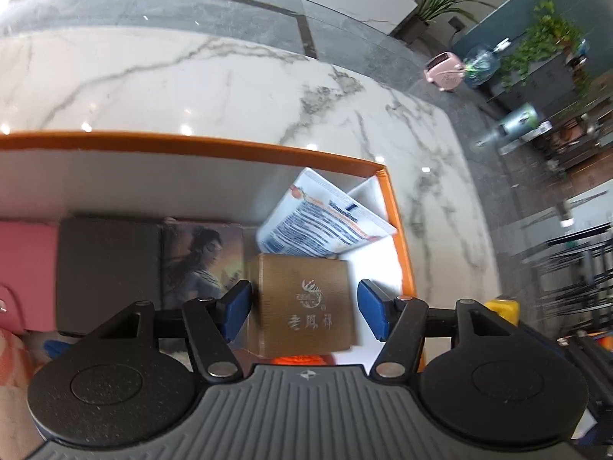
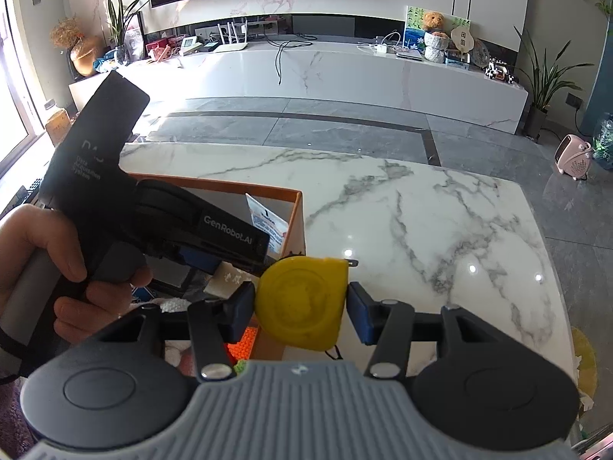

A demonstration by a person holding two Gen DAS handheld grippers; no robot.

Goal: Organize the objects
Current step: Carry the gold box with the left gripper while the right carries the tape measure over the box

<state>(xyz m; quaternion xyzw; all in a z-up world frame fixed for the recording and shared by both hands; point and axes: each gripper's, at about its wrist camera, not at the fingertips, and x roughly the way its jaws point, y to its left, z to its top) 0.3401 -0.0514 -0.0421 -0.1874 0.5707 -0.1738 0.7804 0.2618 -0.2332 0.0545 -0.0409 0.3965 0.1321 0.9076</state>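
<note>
Two grippers work at the orange box (image 1: 394, 211): the left gripper (image 1: 304, 306) stands wide around a gold case (image 1: 302, 299) at lower centre, so lift clear without nudging it, while the right gripper (image 2: 300, 306) clamps a yellow tape measure (image 2: 302, 303) beside the wall.

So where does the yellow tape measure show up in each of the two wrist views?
Left wrist: only a sliver of the yellow tape measure at lower right, beyond the orange box.
Right wrist: the tape measure sits lower centre, gripped between the right tool's pads.
Shared landmark: the orange box's rim.
</note>
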